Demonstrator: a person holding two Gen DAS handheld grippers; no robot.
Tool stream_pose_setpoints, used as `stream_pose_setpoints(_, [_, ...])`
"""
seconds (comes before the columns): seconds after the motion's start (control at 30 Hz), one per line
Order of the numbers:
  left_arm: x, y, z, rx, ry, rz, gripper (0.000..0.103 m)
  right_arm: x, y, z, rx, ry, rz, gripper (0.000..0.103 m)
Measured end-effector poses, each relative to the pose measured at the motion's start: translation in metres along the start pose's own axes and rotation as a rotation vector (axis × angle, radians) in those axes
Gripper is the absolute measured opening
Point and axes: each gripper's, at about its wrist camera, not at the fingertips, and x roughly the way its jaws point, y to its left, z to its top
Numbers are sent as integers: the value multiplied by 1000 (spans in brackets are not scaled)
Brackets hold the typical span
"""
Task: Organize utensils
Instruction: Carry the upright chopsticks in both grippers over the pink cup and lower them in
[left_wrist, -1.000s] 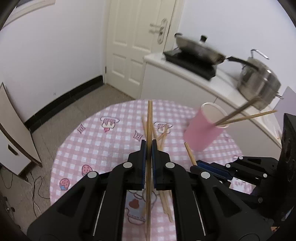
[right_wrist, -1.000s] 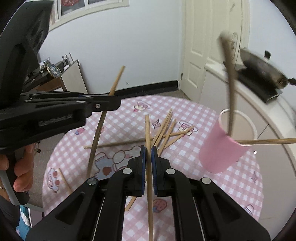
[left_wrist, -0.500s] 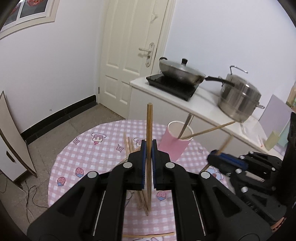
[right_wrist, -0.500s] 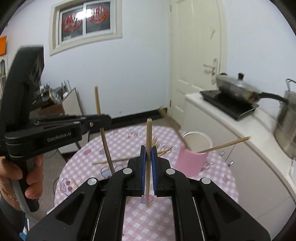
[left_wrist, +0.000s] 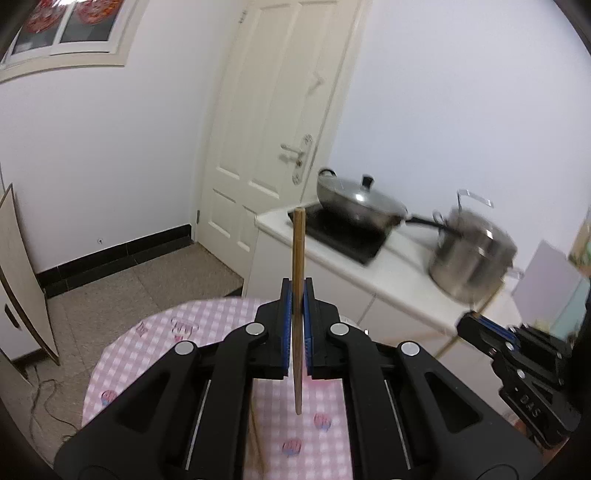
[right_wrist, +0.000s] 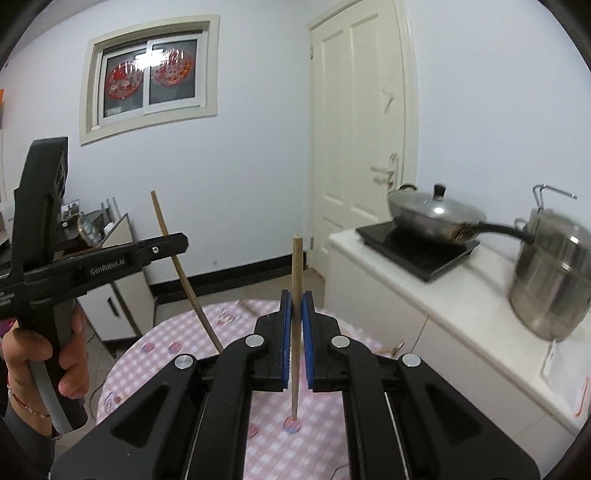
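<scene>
Round surface (left_wrist: 155, 332) with pink checked cloth sits low in both views, mostly hidden behind the grippers. Taking it as the landmark: white counter (right_wrist: 461, 295) is to its right, white door (left_wrist: 266, 147) behind it, window (right_wrist: 147, 77) with red paper cutouts on the wall further back-left.

On that counter: black cooktop (right_wrist: 417, 247) carrying a lidded wok (right_wrist: 432, 216), and a lidded steel pot (right_wrist: 554, 273) to the wok's right (contents of both hidden by lids).

Left gripper (left_wrist: 298, 314): jaws closed on a wooden chopstick (left_wrist: 297, 295), held upright, lower tip hanging above the surface, not touching it. In the right wrist view the same gripper's side reads "GenRobot.AI" (right_wrist: 107, 263), the person's hand (right_wrist: 48, 354) on its handle, chopstick slanted through the jaws.

Right gripper (right_wrist: 295, 321): jaws clamped on a second chopstick (right_wrist: 295, 295), also upright, tip above the cloth. Seen from the left wrist view its body shows partial lettering (looks like "DAS", blurred).
</scene>
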Motion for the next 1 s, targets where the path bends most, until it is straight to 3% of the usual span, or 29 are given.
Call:
stream_pose_setpoints(0.3, [31,0,42,-82,-103,-20,6,24,-28,29,26,-85,-28,5])
stream_pose_setpoints(0.5, [47,-8,47,-110,-151,-67,6,40,-40,29,47,-120,-41,5])
stream_pose_setpoints(0.73, [82,-16,24,-63,-94,-97,6,67,-49,5,53,-43,-36,5])
stream_pose_setpoints(1.0, [112,-10,-3,-32,30,-103,6,78,-46,-16,49,30,-24,5])
